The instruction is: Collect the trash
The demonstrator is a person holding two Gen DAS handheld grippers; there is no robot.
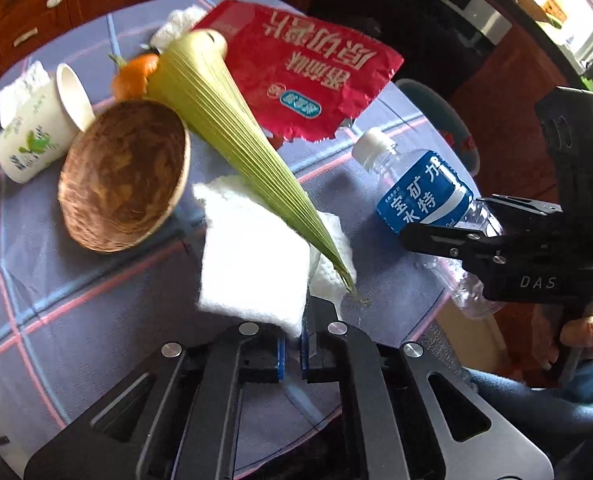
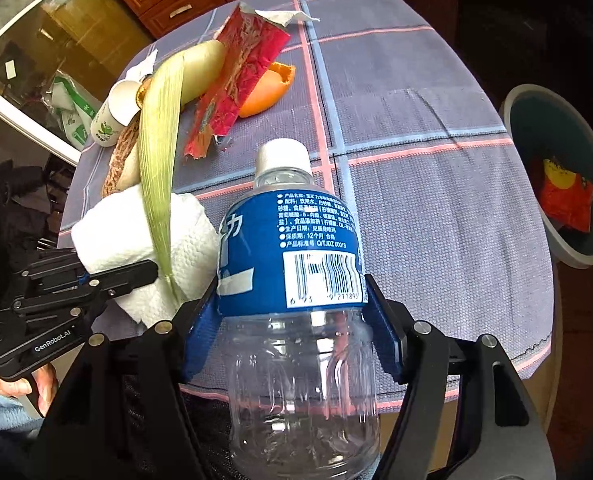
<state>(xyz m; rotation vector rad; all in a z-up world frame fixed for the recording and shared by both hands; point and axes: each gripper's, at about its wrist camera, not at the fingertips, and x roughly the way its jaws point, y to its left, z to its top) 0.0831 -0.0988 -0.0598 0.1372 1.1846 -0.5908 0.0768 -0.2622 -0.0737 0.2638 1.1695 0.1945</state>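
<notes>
Right gripper point(image 2: 292, 300) has the clear plastic bottle point(image 2: 296, 264) pinched at the blue label, one blue pad on each side, white cap pointing up-frame, bottle centre to lower centre of the right wrist view. In the left wrist view the same bottle point(image 1: 420, 188) sits right of centre, its lower part behind the right gripper point(image 1: 408, 236).

Left gripper point(image 1: 292, 356), bottom centre of its own view, jaws pressed together on a white paper towel point(image 1: 252, 264); a green corn husk point(image 1: 232, 144) runs from the towel diagonally toward upper left. Whether the husk is also in the pinch, can't tell.

On the plaid tablecloth point(image 1: 76, 312): brown coconut shell half point(image 1: 124, 176) left of centre, paper cup point(image 1: 36, 136) on its side at far left, orange peel point(image 1: 134, 76) above the shell, red snack bag point(image 1: 308, 76) at upper centre.

Right wrist view, right edge: grey bin point(image 2: 512, 120) beyond the table edge, red wrapper point(image 2: 564, 200) inside.
</notes>
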